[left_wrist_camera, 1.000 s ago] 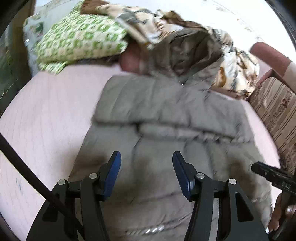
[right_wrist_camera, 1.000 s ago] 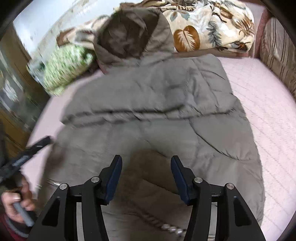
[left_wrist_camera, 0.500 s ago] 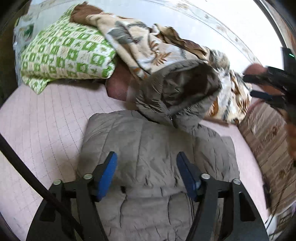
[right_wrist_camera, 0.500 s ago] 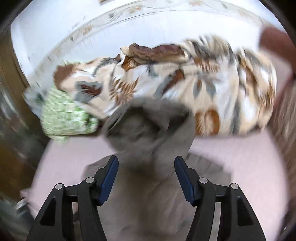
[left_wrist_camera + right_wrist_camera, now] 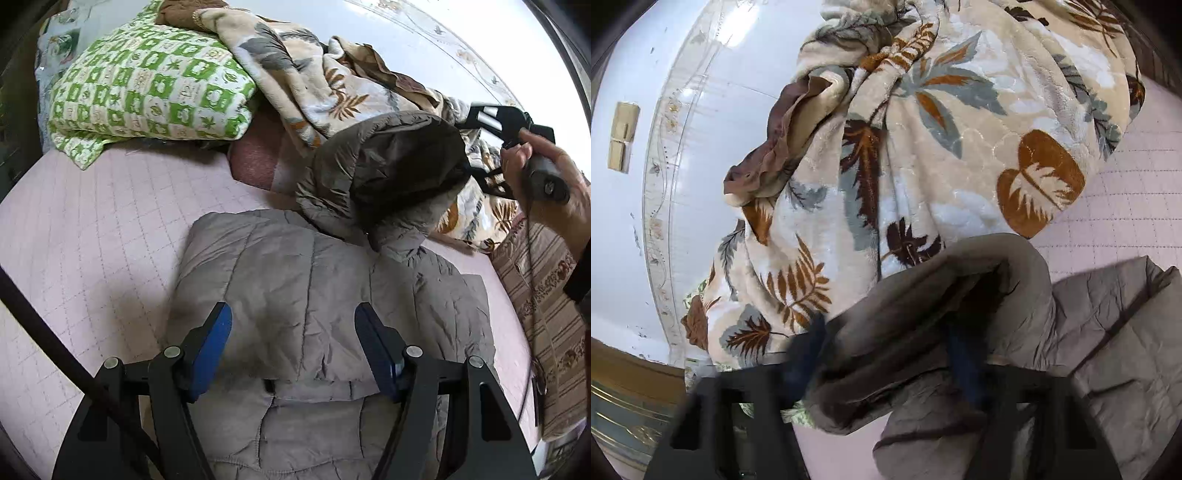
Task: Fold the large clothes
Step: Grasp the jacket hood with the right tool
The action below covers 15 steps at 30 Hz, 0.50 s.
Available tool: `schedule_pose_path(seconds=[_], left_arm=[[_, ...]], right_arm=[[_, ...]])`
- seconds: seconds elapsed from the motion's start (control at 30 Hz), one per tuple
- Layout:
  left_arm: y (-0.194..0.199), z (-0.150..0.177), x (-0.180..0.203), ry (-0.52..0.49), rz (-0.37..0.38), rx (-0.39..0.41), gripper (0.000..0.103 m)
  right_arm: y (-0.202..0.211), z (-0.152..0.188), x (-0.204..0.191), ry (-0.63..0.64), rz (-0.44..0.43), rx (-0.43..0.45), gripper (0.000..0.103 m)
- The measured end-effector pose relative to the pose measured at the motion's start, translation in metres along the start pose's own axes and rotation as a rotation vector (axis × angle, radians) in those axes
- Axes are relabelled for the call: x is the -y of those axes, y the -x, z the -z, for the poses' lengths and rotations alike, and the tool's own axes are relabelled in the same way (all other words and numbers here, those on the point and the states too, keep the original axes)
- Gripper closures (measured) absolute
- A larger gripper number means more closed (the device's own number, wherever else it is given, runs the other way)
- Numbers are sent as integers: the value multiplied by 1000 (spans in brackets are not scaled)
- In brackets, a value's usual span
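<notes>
On the bed [image 5: 92, 236], my jacket [image 5: 314, 295] lies flat, folded, hood [image 5: 942, 295] raised against the blanket [image 5: 942, 129]. Left tool [image 5: 293, 347] hangs released above the jacket. Right tool [image 5: 886, 362] has just been closing, hood between its jaws.

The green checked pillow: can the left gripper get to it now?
Probably yes. The left gripper stands open over the grey padded jacket, and only bare pink quilted bedcover lies before the green checked pillow.
</notes>
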<state>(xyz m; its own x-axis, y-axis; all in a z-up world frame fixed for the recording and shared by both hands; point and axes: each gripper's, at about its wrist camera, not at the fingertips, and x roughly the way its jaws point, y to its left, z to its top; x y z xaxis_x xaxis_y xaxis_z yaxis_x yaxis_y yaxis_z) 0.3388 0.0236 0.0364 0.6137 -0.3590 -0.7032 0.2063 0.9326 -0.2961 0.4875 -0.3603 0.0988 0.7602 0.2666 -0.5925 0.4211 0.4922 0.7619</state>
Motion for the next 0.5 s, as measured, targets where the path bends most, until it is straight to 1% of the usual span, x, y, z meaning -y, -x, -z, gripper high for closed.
schedule_pose_path(seconds=[0.07,0.1,0.17,0.27,0.37,0.5], left_arm=[[-3,0,-3,11,2,-6,35],[-3,1,-4,17,2,-5,35],[-2,1,-6,29,3,-1,35],[4,2,-3,37,10,16,35],[12,3,3,59,63,37,35],[23,9,19,87,184,68,35]], right_arm=[[5,7,-1,71,24,14,88],[13,15,-3,121,14,42,90],[30,28,-4,186,4,74,91],[57,54,-3,278,-17,96,91],[86,82,0,329,-57,106,92],[114,114,4,357,-79,100,92]])
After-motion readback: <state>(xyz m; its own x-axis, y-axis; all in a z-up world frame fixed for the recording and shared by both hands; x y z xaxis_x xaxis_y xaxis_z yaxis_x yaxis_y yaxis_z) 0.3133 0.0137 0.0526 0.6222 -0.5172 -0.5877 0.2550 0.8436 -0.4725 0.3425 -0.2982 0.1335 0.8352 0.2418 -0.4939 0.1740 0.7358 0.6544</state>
